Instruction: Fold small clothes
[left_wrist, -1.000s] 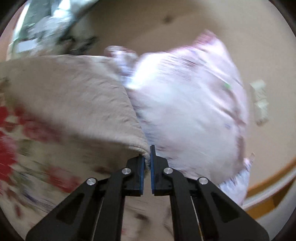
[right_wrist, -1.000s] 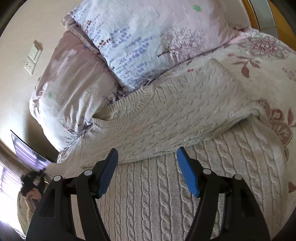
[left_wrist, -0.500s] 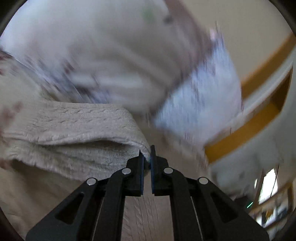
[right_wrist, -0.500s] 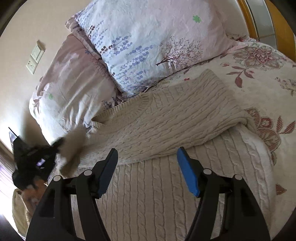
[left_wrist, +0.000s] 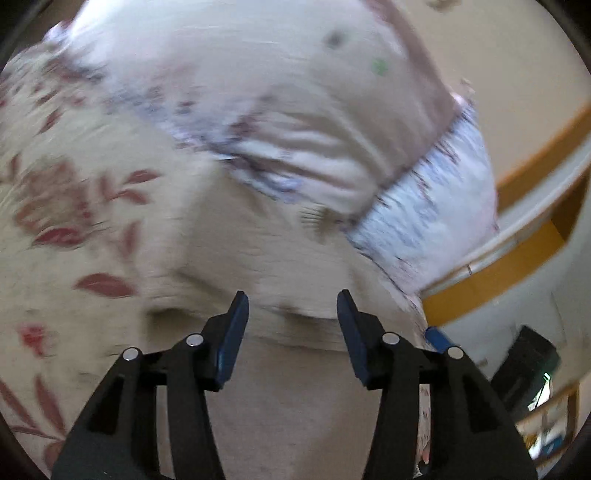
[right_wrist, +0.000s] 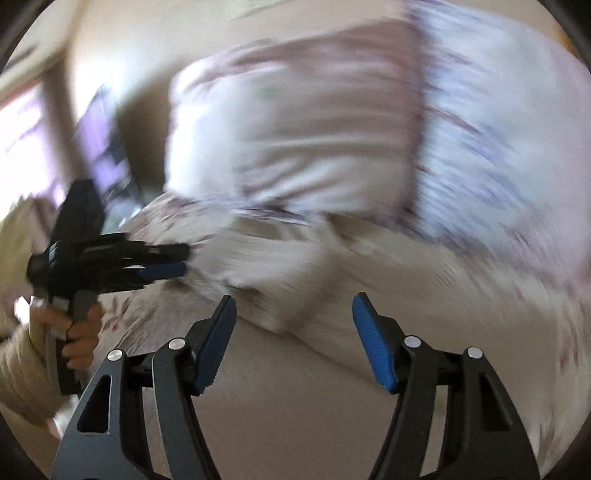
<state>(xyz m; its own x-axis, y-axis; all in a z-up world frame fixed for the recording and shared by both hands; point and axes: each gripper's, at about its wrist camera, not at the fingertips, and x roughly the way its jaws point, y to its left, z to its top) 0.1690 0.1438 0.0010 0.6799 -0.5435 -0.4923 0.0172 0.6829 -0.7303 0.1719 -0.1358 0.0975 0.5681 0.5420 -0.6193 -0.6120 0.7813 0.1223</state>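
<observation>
The cream cable-knit sweater (left_wrist: 295, 406) lies on the bed, with a folded edge just ahead of my left gripper (left_wrist: 291, 314). That gripper's jaws are opening and nothing is between them. In the blurred right wrist view the sweater (right_wrist: 295, 406) fills the foreground, a folded-over part (right_wrist: 266, 280) resting on it. Above it, my right gripper (right_wrist: 293, 317) is open, its jaws closing slightly with no cloth between the pads. My left gripper (right_wrist: 181, 260) shows at the left, held by a hand (right_wrist: 79, 332) in a cream sleeve. A blue fingertip (left_wrist: 436, 336) of the right gripper peeks in at the right.
Two pillows, one pinkish (left_wrist: 332, 110) and one pale blue printed (left_wrist: 436, 206), lean at the head of the bed beyond the sweater. The floral bedspread (left_wrist: 55, 221) spreads to the left. A wooden bed frame (left_wrist: 517, 184) and a dark object (left_wrist: 528, 365) are at the right.
My left gripper carried the pinched sweater edge across, then let it go and its jaws came apart. The right gripper lifted and rolled, and the left gripper moved further into its view.
</observation>
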